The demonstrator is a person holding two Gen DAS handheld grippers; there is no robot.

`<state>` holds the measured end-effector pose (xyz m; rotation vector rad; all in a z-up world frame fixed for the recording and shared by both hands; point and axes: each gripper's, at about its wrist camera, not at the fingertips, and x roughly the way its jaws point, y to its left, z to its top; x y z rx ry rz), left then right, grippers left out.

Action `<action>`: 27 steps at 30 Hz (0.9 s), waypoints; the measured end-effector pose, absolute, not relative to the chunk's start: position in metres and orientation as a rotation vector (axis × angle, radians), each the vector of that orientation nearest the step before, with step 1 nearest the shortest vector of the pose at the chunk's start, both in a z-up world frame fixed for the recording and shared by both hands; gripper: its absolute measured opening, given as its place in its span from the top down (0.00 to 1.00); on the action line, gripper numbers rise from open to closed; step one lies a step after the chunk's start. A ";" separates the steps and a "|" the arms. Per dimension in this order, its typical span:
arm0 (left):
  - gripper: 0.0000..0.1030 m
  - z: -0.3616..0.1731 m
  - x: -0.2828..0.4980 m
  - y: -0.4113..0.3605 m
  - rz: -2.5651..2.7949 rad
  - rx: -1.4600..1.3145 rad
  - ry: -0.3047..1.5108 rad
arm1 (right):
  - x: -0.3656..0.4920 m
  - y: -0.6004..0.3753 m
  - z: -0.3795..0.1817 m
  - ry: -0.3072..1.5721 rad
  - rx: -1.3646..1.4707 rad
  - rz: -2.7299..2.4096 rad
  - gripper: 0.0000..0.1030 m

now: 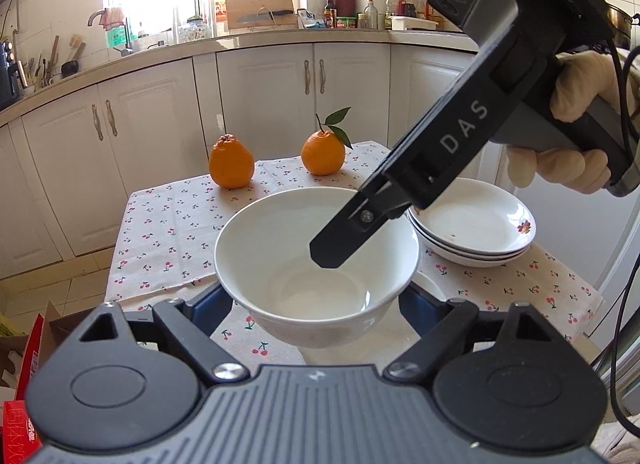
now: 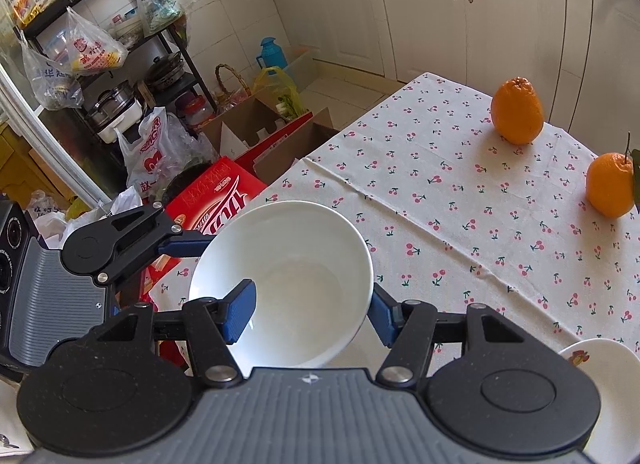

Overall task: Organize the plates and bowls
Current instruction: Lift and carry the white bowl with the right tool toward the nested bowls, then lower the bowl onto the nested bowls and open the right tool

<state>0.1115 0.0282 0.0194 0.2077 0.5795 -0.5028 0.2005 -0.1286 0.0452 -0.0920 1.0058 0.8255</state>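
White bowl point(image 1: 316, 264) sits closest to the left wrist camera, between the blue pads of the left gripper point(image 1: 316, 306); the pads flank the bowl's outer wall low on both sides, looks like they hold it, actual contact hidden behind the bowl. Bowl is upright, above the near edge of the table point(image 1: 168, 232) with its cherry-print cloth.

Right gripper point(image 2: 310, 314) straddles the bowl's point(image 2: 288, 284) right rim: one blue pad point(image 2: 240, 314) inside the bowl, the other outside the wall. Jaws spread, can't tell if either pad touches the wall. In the left view the right gripper point(image 1: 332, 256) comes down at an angle from upper right, tip inside the bowl.

Stack of shallow white plates point(image 1: 476, 224) with a small flower print stands on the table just right of the bowl, apart from it. Two oranges point(image 1: 231, 162) point(image 1: 323, 154) at the far side of the table, well apart from the bowl, one with a leafy stem.
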 end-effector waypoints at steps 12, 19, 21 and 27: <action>0.13 0.006 0.104 0.015 -0.542 0.189 0.631 | 0.187 -0.146 0.028 1.037 -0.077 0.803 0.36; 0.13 0.002 0.103 0.012 -0.552 0.182 0.652 | 0.184 -0.151 0.022 1.051 -0.069 0.796 0.36; 0.13 0.000 0.102 0.011 -0.552 0.179 0.658 | 0.183 -0.150 0.021 1.052 -0.076 0.796 0.36; 0.13 -0.003 0.103 0.012 -0.557 0.165 0.677 | 0.182 -0.147 0.018 1.059 -0.089 0.790 0.36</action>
